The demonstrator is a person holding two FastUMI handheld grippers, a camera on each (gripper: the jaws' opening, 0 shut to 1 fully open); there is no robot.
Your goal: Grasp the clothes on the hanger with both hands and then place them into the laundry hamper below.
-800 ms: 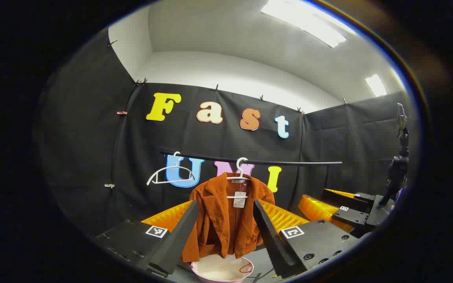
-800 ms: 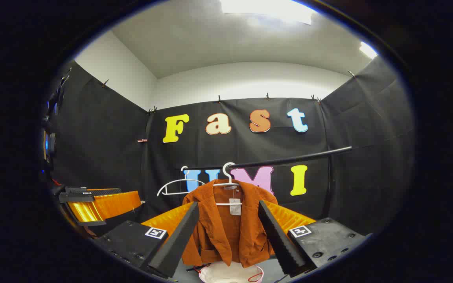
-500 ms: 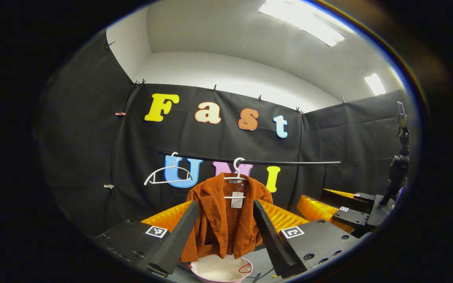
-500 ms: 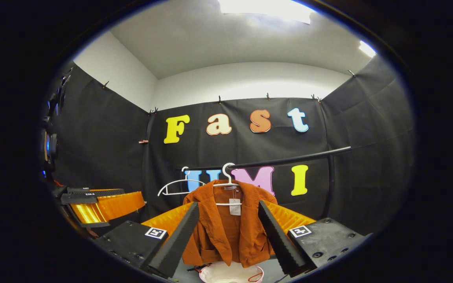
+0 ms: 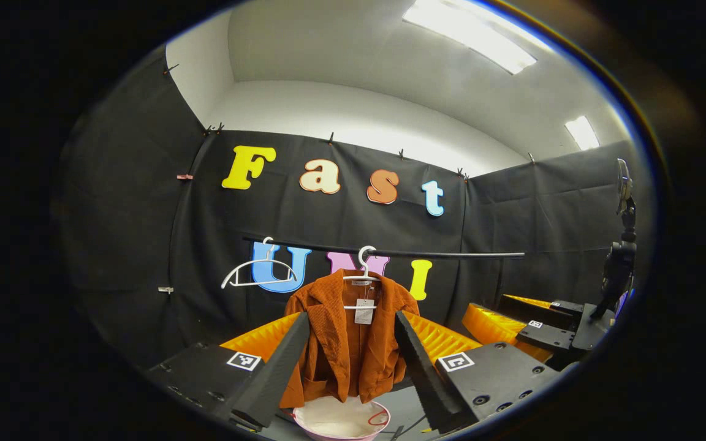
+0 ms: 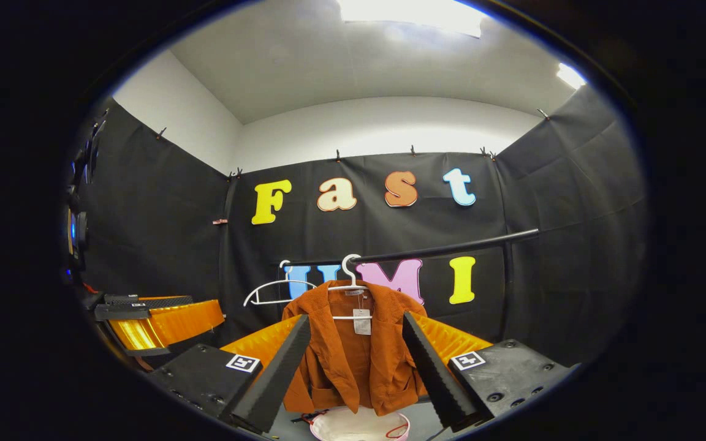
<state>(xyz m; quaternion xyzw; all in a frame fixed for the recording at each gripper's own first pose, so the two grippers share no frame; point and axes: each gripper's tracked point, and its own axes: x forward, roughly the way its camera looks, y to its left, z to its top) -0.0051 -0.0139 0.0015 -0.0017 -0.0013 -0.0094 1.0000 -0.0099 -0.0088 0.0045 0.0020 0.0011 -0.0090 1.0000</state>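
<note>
A rust-orange jacket [image 5: 347, 343] [image 6: 359, 355] hangs on a white hanger [image 5: 362, 275] [image 6: 348, 283] from a black rail [image 5: 451, 253] [image 6: 451, 248]. Under it stands a pink-rimmed hamper [image 5: 341, 421] [image 6: 359, 425] with a pale lining. My left gripper [image 5: 350, 349] is open, the jacket framed far off between its fingers. My right gripper [image 6: 356, 352] is open as well and frames the jacket from a distance. The right gripper [image 5: 537, 324] also appears at the right of the left gripper view, and the left gripper [image 6: 144, 312] sits at the left of the right gripper view.
An empty white hanger [image 5: 258, 272] [image 6: 273, 291] hangs on the rail left of the jacket. A dark stand [image 5: 619, 269] rises at the right edge of the left gripper view. Dark gear on a post [image 6: 80, 226] lines the left edge of the right gripper view.
The jacket, rail and hangers have drifted slightly left in both views and look a little smaller in the left gripper view. Both grippers stay open.
</note>
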